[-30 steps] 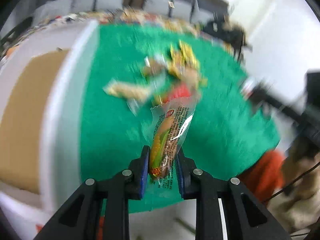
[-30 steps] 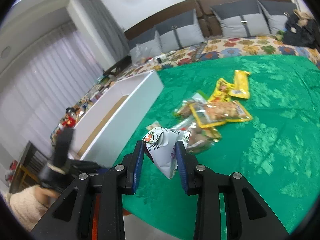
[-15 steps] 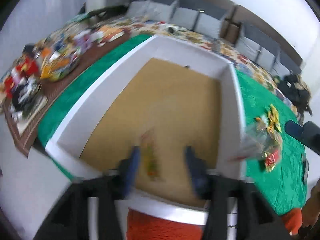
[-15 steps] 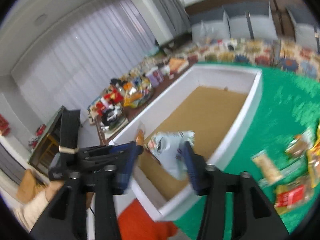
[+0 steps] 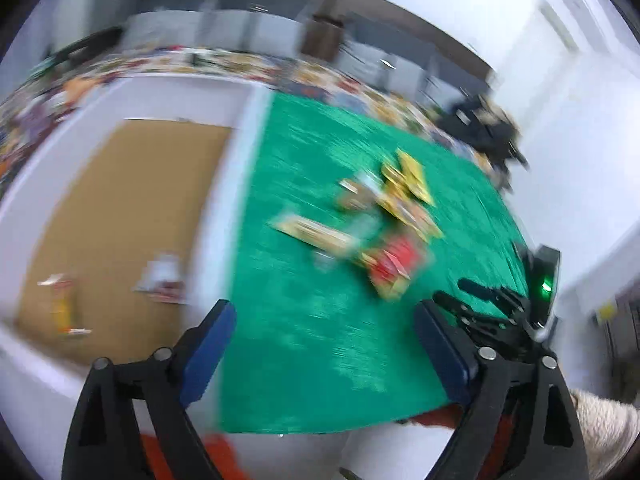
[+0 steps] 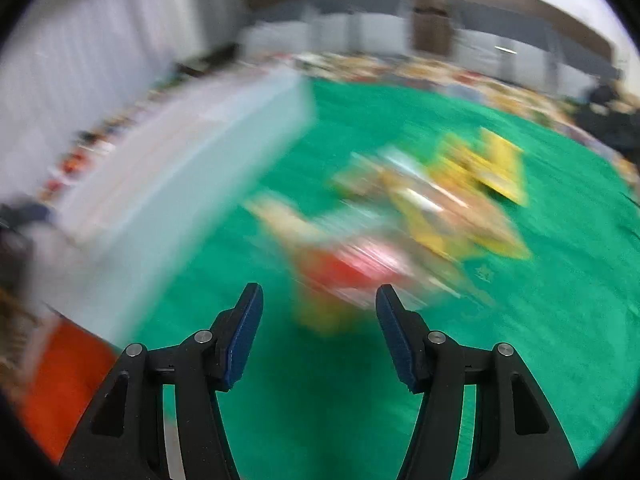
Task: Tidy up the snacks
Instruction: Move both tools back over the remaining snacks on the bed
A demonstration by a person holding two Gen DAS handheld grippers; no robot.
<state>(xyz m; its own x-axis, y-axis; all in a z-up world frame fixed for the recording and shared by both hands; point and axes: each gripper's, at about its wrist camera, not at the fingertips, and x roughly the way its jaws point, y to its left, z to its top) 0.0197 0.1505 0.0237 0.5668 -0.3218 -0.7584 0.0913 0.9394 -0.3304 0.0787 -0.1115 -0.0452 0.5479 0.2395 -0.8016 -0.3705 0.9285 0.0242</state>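
**Two packets in the box, both grippers empty**

Two snack packets lie on the brown floor of the white box (image 5: pixel 244 168) at the left of the left wrist view: a slim yellow-and-red packet (image 5: pixel 62 308) near the box's near-left corner and a pale packet (image 5: pixel 164 278) to its right, close to the box's right wall. They lie apart from each other. Right of the box spreads the green cloth (image 5: pixel 320 340), and on it, well clear of the box, sits the loose pile of snacks (image 5: pixel 380 224) (yellow, tan and red wrappers, too blurred to count). Beyond the cloth runs a patterned cover and grey cushions, smeared by motion.

The left gripper (image 5: pixel 324 348) has just been opening; its blue-padded jaws stand wide apart with only cloth between them. At the far right of that view the right gripper's body shows, a green light glowing on it, beside a cream sleeve (image 5: pixel 604 424).

From the right wrist view, the box wall rises at the left, the pile ahead. The right gripper (image 6: pixel 318 332) holds nothing, jaws apart above the cloth, nothing standing between it and the pile.
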